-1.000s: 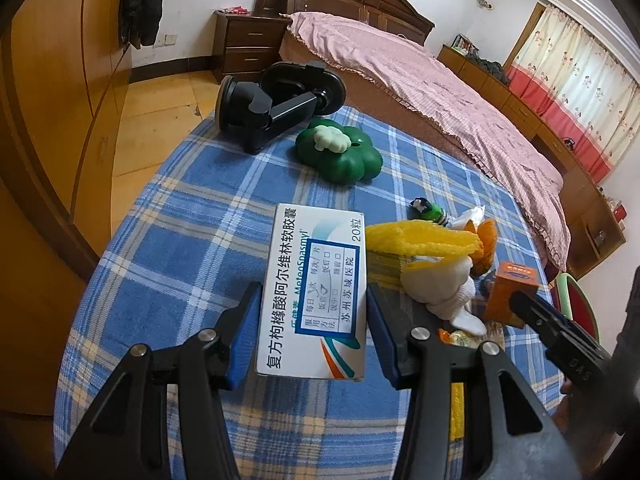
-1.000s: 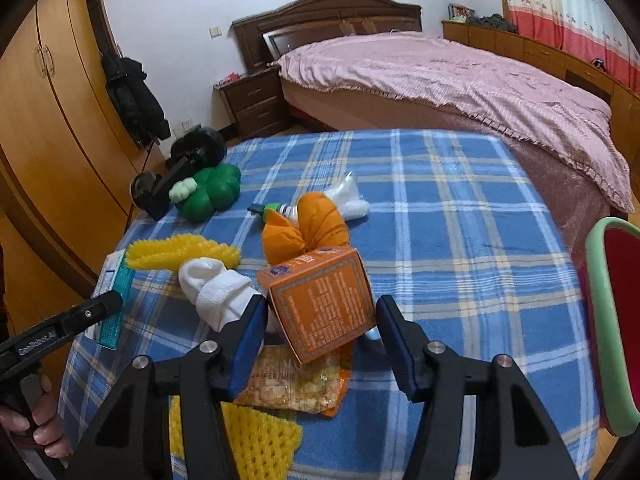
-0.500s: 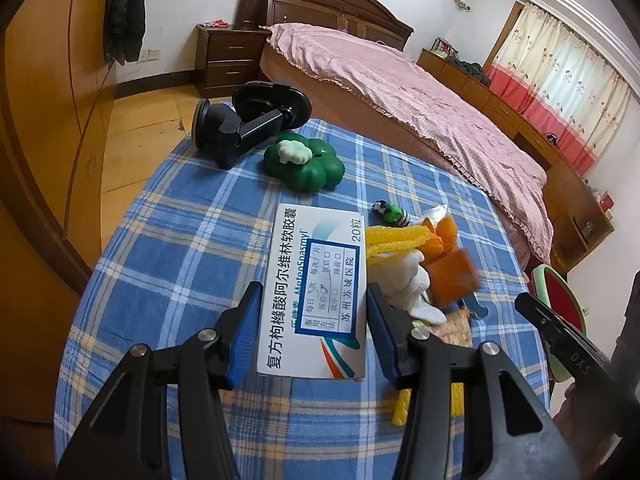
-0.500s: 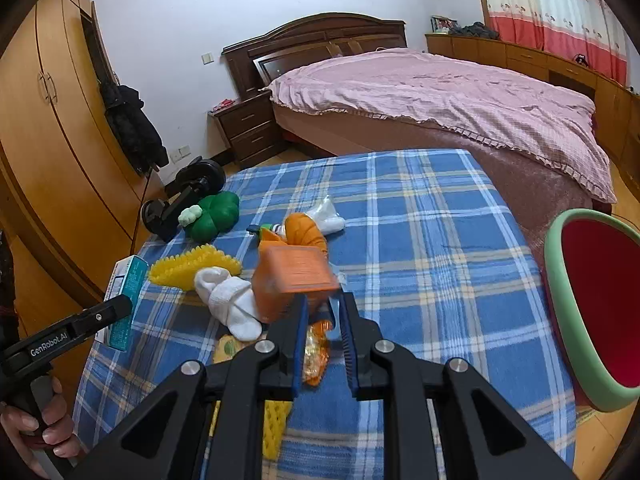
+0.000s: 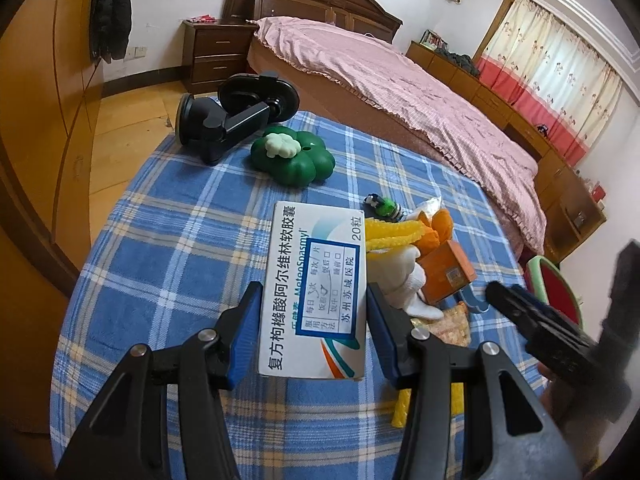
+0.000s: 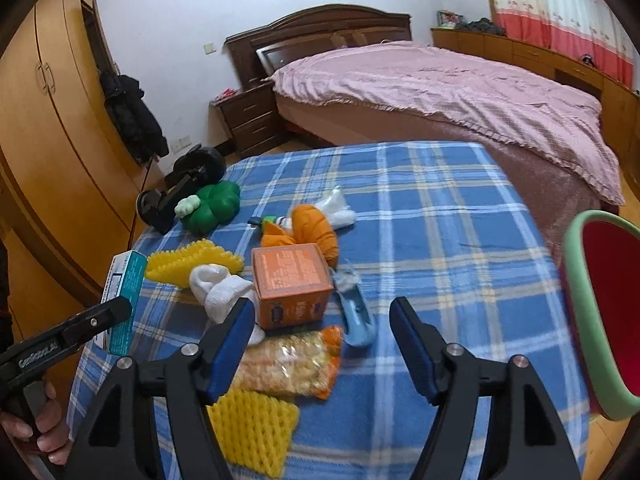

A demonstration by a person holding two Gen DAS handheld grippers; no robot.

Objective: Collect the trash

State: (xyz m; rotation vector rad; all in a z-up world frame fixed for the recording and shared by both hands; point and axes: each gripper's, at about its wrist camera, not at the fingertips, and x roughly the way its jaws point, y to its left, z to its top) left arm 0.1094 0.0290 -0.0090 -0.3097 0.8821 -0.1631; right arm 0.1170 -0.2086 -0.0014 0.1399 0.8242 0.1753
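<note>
The left claw (image 5: 310,330) grasps a white medicine box (image 5: 316,292); the right claw (image 6: 322,338) gapes wide, released, touching nothing.

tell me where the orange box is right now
The orange box sits on the blue plaid table, just ahead of the open right hand-held gripper, between the white sock and the light blue item.
</note>
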